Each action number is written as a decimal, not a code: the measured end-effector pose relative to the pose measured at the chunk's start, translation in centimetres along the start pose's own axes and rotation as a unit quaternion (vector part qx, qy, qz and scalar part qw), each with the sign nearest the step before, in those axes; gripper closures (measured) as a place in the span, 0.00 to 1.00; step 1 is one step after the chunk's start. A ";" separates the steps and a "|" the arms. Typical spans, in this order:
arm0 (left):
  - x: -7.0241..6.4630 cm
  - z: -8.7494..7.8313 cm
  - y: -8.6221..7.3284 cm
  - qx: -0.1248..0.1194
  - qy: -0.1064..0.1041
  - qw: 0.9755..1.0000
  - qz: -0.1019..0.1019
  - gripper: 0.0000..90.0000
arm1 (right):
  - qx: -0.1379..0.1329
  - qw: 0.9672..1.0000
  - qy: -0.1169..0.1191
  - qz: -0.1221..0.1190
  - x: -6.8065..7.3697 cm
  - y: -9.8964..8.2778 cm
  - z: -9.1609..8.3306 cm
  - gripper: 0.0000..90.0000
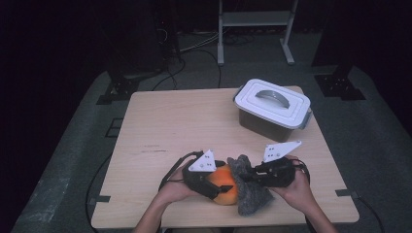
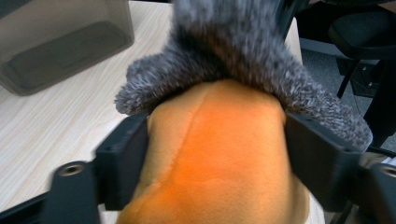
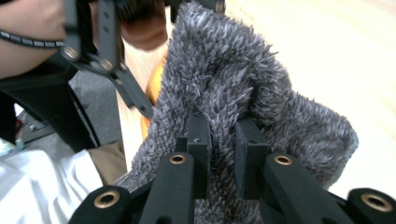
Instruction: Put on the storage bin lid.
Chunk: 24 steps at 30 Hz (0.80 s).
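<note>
At the table's near edge, the left gripper (image 2: 217, 154) clasps an orange plush toy (image 2: 215, 158) between wide-set jaws; the right gripper (image 3: 223, 140), nearly closed, pinches its grey fuzzy part (image 3: 224, 79), which hides the toy's far end.

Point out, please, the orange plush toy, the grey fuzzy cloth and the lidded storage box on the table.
orange plush toy (image 2: 215, 154): left gripper view, the middle of its orange body between the jaws.
grey fuzzy cloth (image 3: 224, 79): right gripper view, the upper fold above the jaws.
lidded storage box (image 1: 272, 99): high view, the white lid near its handle.
</note>
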<state>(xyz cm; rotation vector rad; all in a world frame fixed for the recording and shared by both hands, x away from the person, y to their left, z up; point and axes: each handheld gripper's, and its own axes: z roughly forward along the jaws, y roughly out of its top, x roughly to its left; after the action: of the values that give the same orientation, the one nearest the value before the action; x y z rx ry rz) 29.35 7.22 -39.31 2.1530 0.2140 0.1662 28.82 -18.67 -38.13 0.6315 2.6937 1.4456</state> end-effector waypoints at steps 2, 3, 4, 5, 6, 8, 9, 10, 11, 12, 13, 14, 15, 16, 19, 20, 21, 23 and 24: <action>0.1 -0.1 0.0 -0.001 0.000 1.000 -0.004 0.19 | 0.007 1.000 0.001 0.002 -0.2 -0.2 0.2 0.88; 0.1 -0.1 0.0 0.000 0.000 1.000 -0.006 0.18 | 0.009 1.000 0.000 0.004 -0.2 -0.3 0.3 0.88; 0.2 -0.2 0.0 -0.002 -0.001 1.000 -0.008 0.17 | 0.010 1.000 -0.001 0.004 -0.2 -0.3 0.3 0.88; 0.3 -0.2 -0.1 0.000 -0.001 1.000 -0.010 0.16 | 0.012 1.000 -0.002 0.003 -0.2 -0.3 0.3 0.88; 0.3 -0.3 -0.1 0.001 0.000 1.000 -0.011 0.14 | 0.014 1.000 -0.003 0.002 -0.2 -0.3 0.3 0.88; 0.5 -0.5 -0.3 0.000 -0.004 1.000 -0.012 0.12 | 0.018 1.000 -0.006 0.002 -0.2 -0.4 0.3 0.88; 0.5 -0.6 -0.3 -0.001 -0.003 1.000 -0.013 0.12 | 0.020 1.000 -0.009 0.000 -0.3 -0.5 0.3 0.88; 0.6 -0.7 -0.5 -0.001 -0.004 1.000 -0.014 0.11 | 0.022 1.000 -0.009 0.002 -0.4 -0.5 0.3 0.88; 0.8 -0.8 -0.7 -0.002 -0.007 1.000 -0.018 0.10 | 0.021 1.000 -0.009 0.005 -0.6 -0.7 0.2 0.88; 0.9 -0.8 -0.9 -0.003 -0.010 1.000 -0.020 0.10 | 0.020 1.000 -0.007 0.012 -0.8 -0.9 0.1 0.88; 1.1 -0.7 -1.3 -0.005 -0.016 1.000 -0.025 0.10 | 0.020 1.000 -0.006 0.014 -0.9 -1.0 0.1 0.88; 1.2 -0.6 -1.5 -0.004 -0.021 0.999 -0.028 0.09 | 0.019 1.000 -0.003 0.018 -1.0 -1.1 0.0 0.88; 1.4 -0.5 -1.8 -0.001 -0.030 0.999 -0.033 0.08 | 0.018 1.000 -0.002 0.018 -1.1 -1.2 0.0 0.88; 1.6 -0.3 -2.1 0.000 -0.039 0.999 -0.037 0.08 | 0.020 1.000 0.001 0.019 -1.1 -1.3 -0.1 0.88; 1.8 0.3 -3.0 -0.002 -0.056 0.998 -0.041 0.09 | 0.022 0.999 0.003 0.026 -1.4 -1.7 -0.1 0.88; 1.8 0.5 -3.2 -0.005 -0.060 0.997 -0.044 0.10 | 0.023 0.999 0.005 0.030 -1.6 -1.9 -0.1 0.88; 1.8 0.6 -3.3 -0.013 -0.064 0.997 -0.048 0.15 | 0.024 0.999 0.008 0.033 -1.8 -2.0 -0.2 0.88; 1.6 0.5 -3.3 -0.020 -0.058 0.997 -0.040 0.28 | 0.022 0.999 0.019 0.044 -2.2 -2.5 -0.2 0.88; 1.6 0.5 -3.2 -0.022 -0.056 0.997 -0.039 0.35 | 0.021 0.998 0.022 0.048 -2.5 -2.7 -0.3 0.88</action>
<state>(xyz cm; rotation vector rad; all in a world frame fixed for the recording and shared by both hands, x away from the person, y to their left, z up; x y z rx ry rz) 30.73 8.96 -42.19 2.0997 0.2270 0.0054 30.08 -21.14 -40.53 0.7495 2.7693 1.4450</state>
